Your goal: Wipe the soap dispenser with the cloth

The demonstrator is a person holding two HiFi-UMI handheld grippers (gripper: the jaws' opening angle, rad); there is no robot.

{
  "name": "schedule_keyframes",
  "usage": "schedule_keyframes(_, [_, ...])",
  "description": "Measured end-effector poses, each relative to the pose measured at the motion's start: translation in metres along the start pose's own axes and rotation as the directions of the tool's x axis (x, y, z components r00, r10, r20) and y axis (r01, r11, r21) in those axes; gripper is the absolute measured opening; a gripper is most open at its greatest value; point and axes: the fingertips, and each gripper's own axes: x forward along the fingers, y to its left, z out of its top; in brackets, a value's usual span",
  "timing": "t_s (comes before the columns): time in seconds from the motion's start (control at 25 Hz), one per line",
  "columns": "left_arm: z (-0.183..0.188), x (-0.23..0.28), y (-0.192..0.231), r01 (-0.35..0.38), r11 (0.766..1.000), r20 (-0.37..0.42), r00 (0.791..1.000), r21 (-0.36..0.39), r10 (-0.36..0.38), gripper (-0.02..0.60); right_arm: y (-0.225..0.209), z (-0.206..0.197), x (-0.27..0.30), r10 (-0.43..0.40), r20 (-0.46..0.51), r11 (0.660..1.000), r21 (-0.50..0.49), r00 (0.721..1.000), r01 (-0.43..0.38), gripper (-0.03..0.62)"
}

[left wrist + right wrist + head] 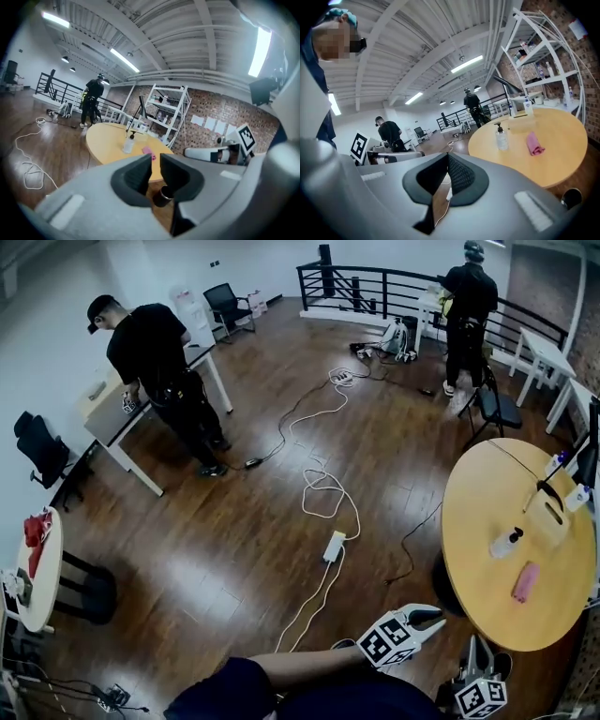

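A clear soap dispenser (506,543) with a black pump stands on the round yellow table (487,615), and a pink cloth (525,582) lies just beside it. Both grippers hover off the table's near edge, well short of these things. My left gripper (433,619) is shut and empty; in its own view the dispenser (128,143) and cloth (148,152) lie ahead beyond the jaws (155,168). My right gripper (475,647) is also shut with nothing in it. Past its jaws (446,165) I see the dispenser (501,138) and cloth (533,143).
A wooden box (547,517) and small bottles (576,497) stand at the table's far side. White cables and a power strip (334,546) trail over the wooden floor. Two people stand at desks further off. A white shelf (164,112) rises behind the table, and a black chair (497,409) stands nearby.
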Motion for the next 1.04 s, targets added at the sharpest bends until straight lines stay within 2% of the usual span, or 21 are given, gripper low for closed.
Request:
schedule_keyframes(0.12, [0.005,0.000,-0.019,-0.006,1.000,0.015,1.000,0.009,0.006,0.055,0.015,0.019,-0.005,0.026,0.037,0.997,-0.067,0.999,-0.023,0.011])
schedule_keyframes(0.24, [0.001,0.000,-0.023,-0.039,0.999,0.007,0.999,0.035,0.039,0.055,0.020,0.017,-0.004,0.048,0.022,0.996,-0.081,0.999,-0.046,0.011])
schedule_keyframes(0.44, [-0.006,-0.015,-0.015,-0.131,0.990,0.035,0.991,0.057,0.130,0.055,0.026,0.006,0.008,0.118,-0.010,0.990,-0.080,0.993,-0.118,0.011])
schedule_keyframes(0.68, [-0.009,-0.042,0.011,-0.256,0.966,0.074,0.965,0.039,0.252,0.055,0.049,-0.001,0.032,0.227,-0.047,0.966,-0.117,0.973,-0.231,0.011])
schedule_keyframes(0.8, [-0.012,-0.046,0.013,-0.278,0.960,0.076,0.959,0.038,0.274,0.055,0.052,-0.005,0.035,0.256,-0.051,0.956,-0.131,0.965,-0.261,0.011])
schedule_keyframes(1.04, [-0.006,-0.042,-0.001,-0.289,0.957,0.072,0.956,0.036,0.286,0.055,0.050,0.006,0.022,0.266,-0.052,0.954,-0.127,0.963,-0.270,0.009])
